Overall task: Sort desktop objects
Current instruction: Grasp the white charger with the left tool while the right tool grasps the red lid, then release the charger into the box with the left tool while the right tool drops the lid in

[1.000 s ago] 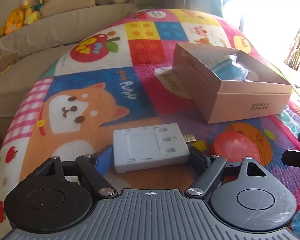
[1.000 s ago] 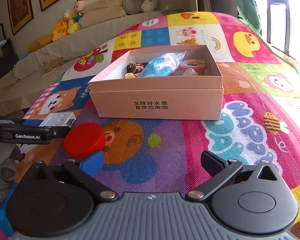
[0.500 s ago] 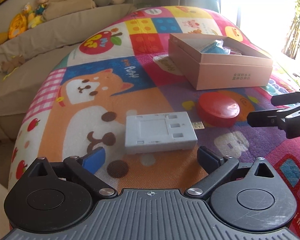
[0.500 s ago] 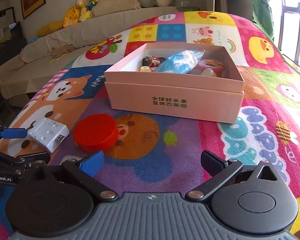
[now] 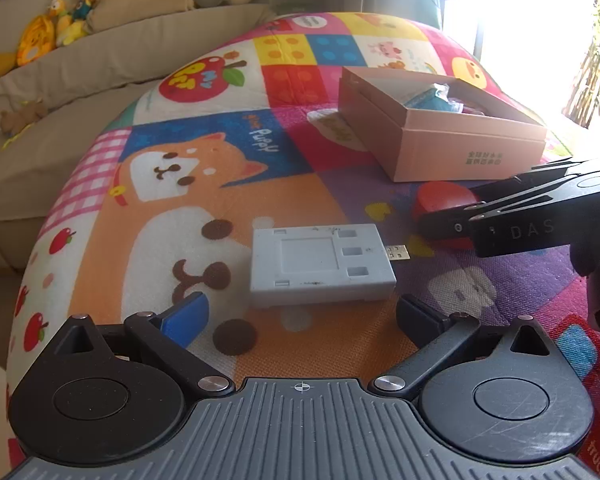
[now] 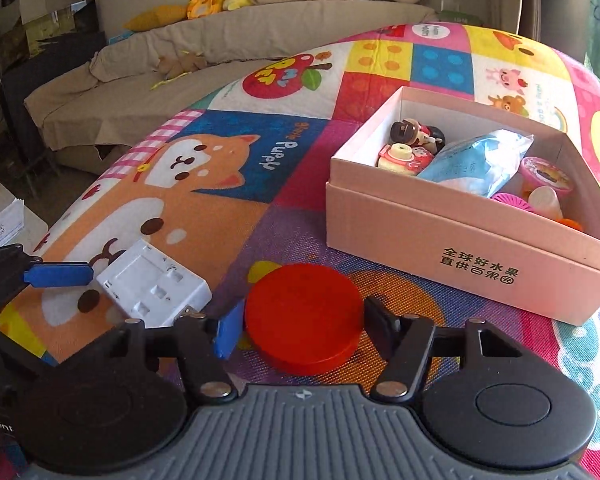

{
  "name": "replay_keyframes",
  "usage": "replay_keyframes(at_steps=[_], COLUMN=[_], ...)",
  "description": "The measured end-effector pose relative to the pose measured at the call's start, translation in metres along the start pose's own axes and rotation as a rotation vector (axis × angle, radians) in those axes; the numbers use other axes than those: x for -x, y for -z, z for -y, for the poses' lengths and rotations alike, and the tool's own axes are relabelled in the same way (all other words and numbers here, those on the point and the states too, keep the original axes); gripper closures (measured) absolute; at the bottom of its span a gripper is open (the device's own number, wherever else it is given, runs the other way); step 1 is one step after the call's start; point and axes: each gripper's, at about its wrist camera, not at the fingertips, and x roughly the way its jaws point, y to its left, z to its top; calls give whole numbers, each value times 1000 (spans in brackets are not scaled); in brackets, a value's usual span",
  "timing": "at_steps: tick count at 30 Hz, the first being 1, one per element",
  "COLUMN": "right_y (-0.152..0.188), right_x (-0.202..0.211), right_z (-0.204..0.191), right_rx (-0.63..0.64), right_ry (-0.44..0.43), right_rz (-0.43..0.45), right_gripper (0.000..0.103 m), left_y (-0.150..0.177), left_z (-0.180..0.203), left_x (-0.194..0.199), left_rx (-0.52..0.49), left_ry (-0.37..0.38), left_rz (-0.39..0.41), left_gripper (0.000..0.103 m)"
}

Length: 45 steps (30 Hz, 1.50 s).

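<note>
The right gripper [image 6: 300,326] straddles the red round disc [image 6: 303,316] on the play mat [image 6: 220,216], fingers spread on either side of it; whether the pads touch cannot be told. The left gripper [image 5: 300,314] is spread wide, empty, just short of the white plastic charger case [image 5: 320,264]. The pink cardboard box [image 6: 460,252] of small toys sits at two o'clock from the disc.
</note>
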Motion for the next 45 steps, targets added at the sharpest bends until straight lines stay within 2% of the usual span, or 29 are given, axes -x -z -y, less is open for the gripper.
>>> replay_keyframes(at_steps=[12,15,16,19,21,23,26,29,32,36,38,40,42,45], right_y=[59,63,63,62,61,60,62,62,49,-2,-30,-49,-62,-74], right_x=[60,62,61,59,58,59,66,81,113,180,204,214,212,196], right_z=[46,48,49,49,48,46,46,50,57,72,82,93,103,116], right_rx=[-85,-87,-91,-97,-97,-89,-99,-109,-127,-111,-113,-127,-142,-172], right_ry=[172,172,170,165,160,157,151,137,146,175,185,209,230,225], right_rz=[19,28,32,40,39,32,35,45,107,319,410,471,490,455], right_gripper=[39,35,31,29,31,39,39,39,39,39,39,39,39,39], left_y=[-13,-15,-15,-15,-14,-13,-12,-19,-52,-123,-150,-172,-189,-196], left_z=[7,14,16,18,21,22,23,27,35,60,76,90,102,113], left_x=[-11,-15,-15,-12,-9,-7,-1,12,36,67,64,48,21,-24], left_rx=[-2,-37,-45,-57,-71,-84,-87,-81,-114,-206,-234,-226,-196,-171], left_ry=[-12,-15,-15,-8,-11,-17,-11,27,76,86,75,93,144,176], left_rz=[1,4,6,14,19,25,26,56,159,392,455,466,443,329], left_gripper=[0,3,6,17,19,19,19,19,19,19,19,19,19,13])
